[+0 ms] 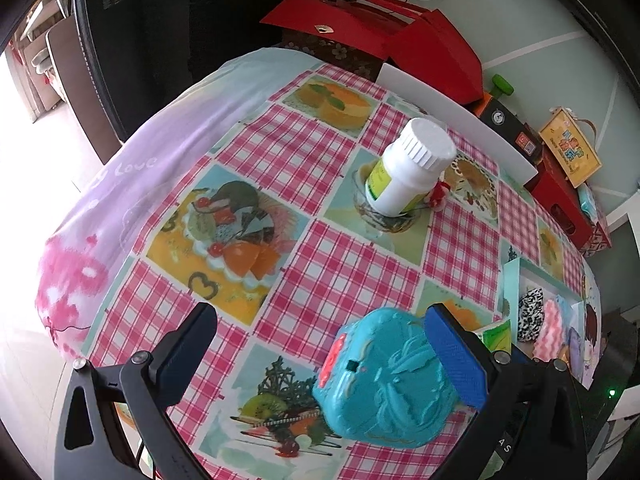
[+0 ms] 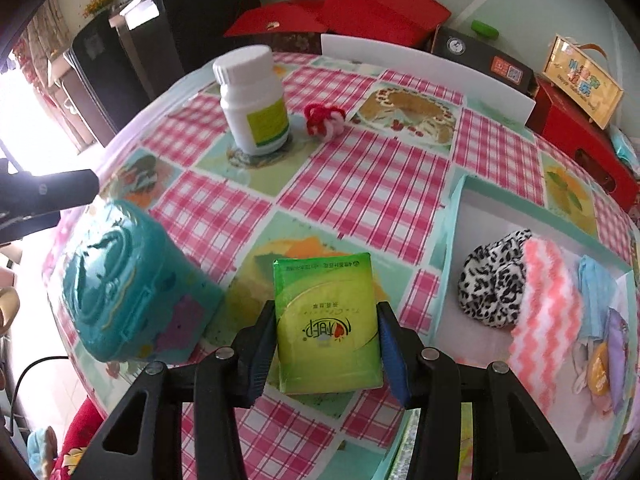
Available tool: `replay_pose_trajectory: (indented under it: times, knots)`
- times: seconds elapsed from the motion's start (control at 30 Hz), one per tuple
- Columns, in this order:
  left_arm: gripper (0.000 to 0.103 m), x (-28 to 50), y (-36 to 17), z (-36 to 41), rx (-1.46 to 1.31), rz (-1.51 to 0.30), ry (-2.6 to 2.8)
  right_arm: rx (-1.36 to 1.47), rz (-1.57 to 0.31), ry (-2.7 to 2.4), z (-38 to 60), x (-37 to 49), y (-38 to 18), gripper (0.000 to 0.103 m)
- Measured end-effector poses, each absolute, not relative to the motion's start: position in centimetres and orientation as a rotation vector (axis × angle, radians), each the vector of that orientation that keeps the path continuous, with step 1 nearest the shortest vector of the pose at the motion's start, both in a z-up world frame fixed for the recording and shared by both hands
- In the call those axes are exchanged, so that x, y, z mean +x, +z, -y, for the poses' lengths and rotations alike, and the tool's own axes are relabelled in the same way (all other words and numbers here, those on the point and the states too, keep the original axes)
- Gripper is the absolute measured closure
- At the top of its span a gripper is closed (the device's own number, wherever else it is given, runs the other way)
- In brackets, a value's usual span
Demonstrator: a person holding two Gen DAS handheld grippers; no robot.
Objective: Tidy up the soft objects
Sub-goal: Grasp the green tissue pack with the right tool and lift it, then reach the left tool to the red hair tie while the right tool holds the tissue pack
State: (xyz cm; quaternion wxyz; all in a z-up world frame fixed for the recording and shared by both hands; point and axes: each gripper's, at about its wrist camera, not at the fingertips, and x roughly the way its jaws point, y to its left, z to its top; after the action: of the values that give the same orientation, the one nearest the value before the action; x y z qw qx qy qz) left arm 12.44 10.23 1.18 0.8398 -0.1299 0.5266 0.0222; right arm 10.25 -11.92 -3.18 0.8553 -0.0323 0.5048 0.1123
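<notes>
My right gripper [image 2: 327, 350] is shut on a green tissue pack [image 2: 326, 320], held just above the checked tablecloth. To its right stands a shallow pale-blue box [image 2: 454, 216] holding a leopard-print soft item [image 2: 490, 278], a pink zigzag cloth [image 2: 548, 300] and other small soft things. The box also shows in the left wrist view [image 1: 510, 280]. My left gripper [image 1: 320, 344] is open above the table. A teal plastic toy case [image 1: 384, 376] lies against the inner side of its right finger. The case also shows in the right wrist view [image 2: 128, 288].
A white pill bottle [image 2: 254, 98] stands on a coaster at the back, with a small red-and-white yarn knot [image 2: 324, 120] beside it. A white board [image 2: 428, 68], red boxes [image 2: 376, 8] and a yellow gift bag [image 2: 582, 80] line the far edge.
</notes>
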Motion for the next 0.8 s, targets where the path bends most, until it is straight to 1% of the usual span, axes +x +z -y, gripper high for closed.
replay_pose_trajectory:
  times: [0.4,0.67,0.8]
  knots:
    - [0.000,14.6,3.4,-7.9,-0.238,-1.102,0.039,0.019,-0.997,0.222,14.3,11.6,-0.9,0.052]
    - [0.000,17.5,3.9,-4.0,-0.226,-1.119,-0.015,0.146,-0.920,0.123,20.5,12.3,1.7,0.052]
    - [0.001,19.9,3.2,-1.1,-0.221,-1.156,-0.058,0.204,-0.886,0.070,23.6,11.9,2.6,0.052]
